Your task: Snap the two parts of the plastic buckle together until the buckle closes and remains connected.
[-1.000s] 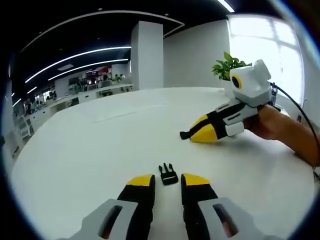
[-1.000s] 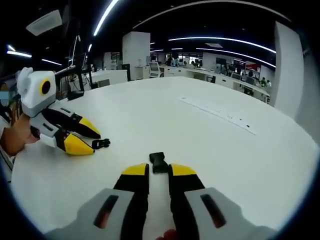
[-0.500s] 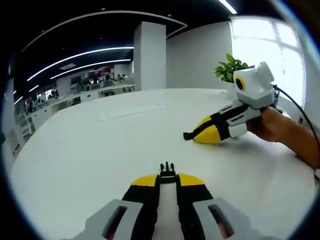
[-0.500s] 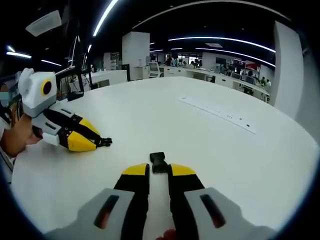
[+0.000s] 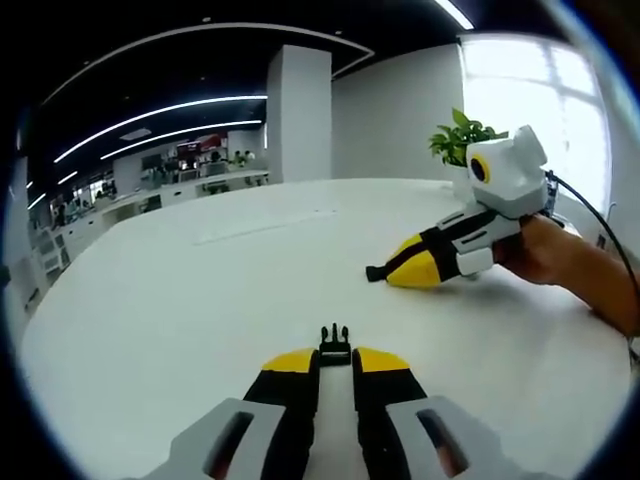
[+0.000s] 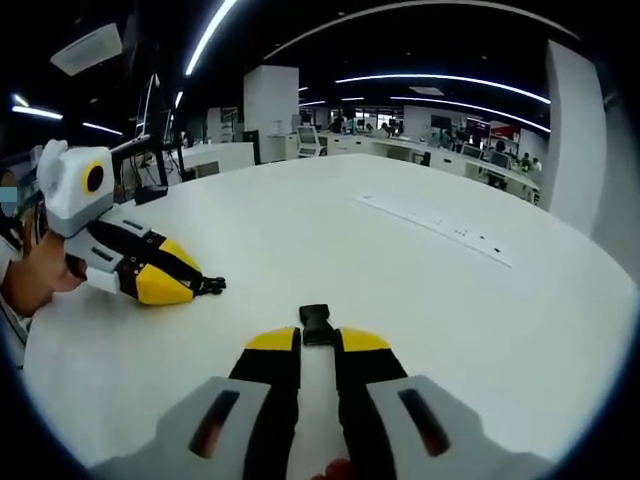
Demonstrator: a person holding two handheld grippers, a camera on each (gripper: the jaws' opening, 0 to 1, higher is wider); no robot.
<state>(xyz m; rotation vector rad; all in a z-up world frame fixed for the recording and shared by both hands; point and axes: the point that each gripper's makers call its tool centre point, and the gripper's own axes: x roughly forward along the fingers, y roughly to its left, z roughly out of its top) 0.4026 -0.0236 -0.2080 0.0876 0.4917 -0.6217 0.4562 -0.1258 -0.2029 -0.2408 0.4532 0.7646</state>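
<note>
The black pronged half of the buckle (image 5: 335,340) sticks out from between the yellow tips of my left gripper (image 5: 335,358), which is shut on it just above the white table (image 5: 200,300). The black socket half (image 6: 315,323) is held the same way by my right gripper (image 6: 317,341), shut on it. In the left gripper view the right gripper (image 5: 398,270) lies low over the table at the right, the socket half (image 5: 374,272) at its tip. The right gripper view has the left gripper (image 6: 190,281) at the left, its pronged half (image 6: 211,285) pointing right. The two halves are apart.
A person's hand (image 5: 548,250) holds the right gripper, with a cable trailing behind it. A green plant (image 5: 458,136) stands at the table's far edge. A pale flat strip (image 6: 435,228) lies across the table. Office desks and a white pillar (image 5: 297,112) stand beyond.
My left gripper went from open behind the pronged half to shut on it, lifting it slightly. The right gripper stayed shut on the socket half and barely shifted.
</note>
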